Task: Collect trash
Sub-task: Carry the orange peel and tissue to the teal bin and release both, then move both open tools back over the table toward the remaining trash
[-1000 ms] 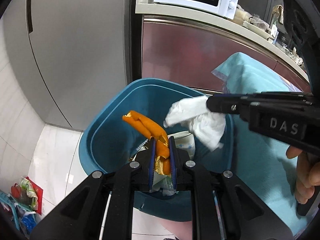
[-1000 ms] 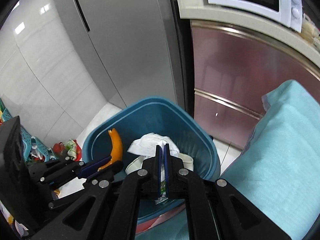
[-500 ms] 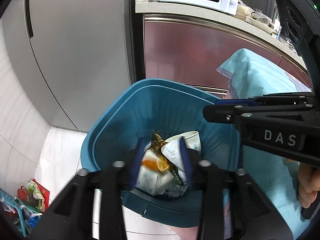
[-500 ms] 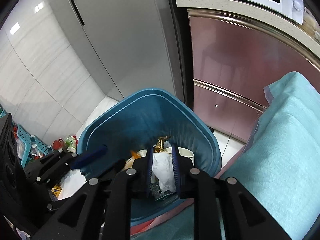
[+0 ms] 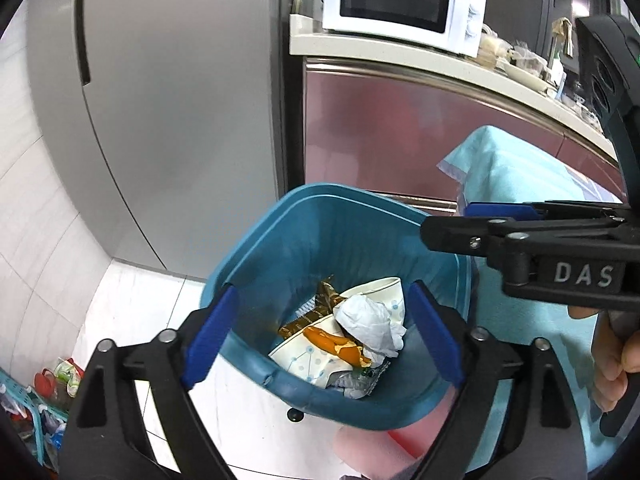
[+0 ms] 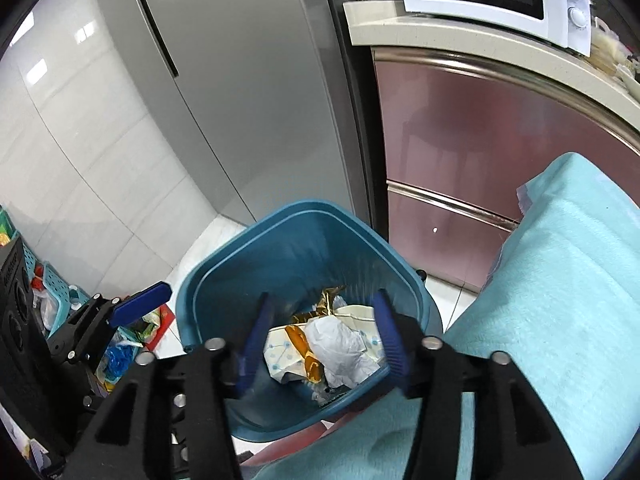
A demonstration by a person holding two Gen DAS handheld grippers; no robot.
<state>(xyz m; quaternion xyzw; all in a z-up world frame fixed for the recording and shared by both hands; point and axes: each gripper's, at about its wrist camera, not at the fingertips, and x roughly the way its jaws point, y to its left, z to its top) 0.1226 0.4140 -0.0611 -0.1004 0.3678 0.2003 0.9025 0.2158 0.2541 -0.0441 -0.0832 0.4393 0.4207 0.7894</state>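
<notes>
Both grippers hang over the blue trash bin [image 5: 256, 264], jaws just sprung apart and empty: the left gripper [image 5: 320, 338] stands wide, the right gripper [image 6: 322, 342] somewhat narrower. The orange peel [image 5: 334, 342] and crumpled tissue [image 5: 370, 322] lie straight below and ahead of the tips on paper cups (peel's long axis slanting across the left jaws). The drop looks finished; any further trash lies away from the bin, neither hand clearly nearer.

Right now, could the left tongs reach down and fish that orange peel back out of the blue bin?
Probably yes. The left tongs hang open right over the blue bin, and the orange peel lies on top of the heap, with only the crumpled tissue beside it.
</notes>
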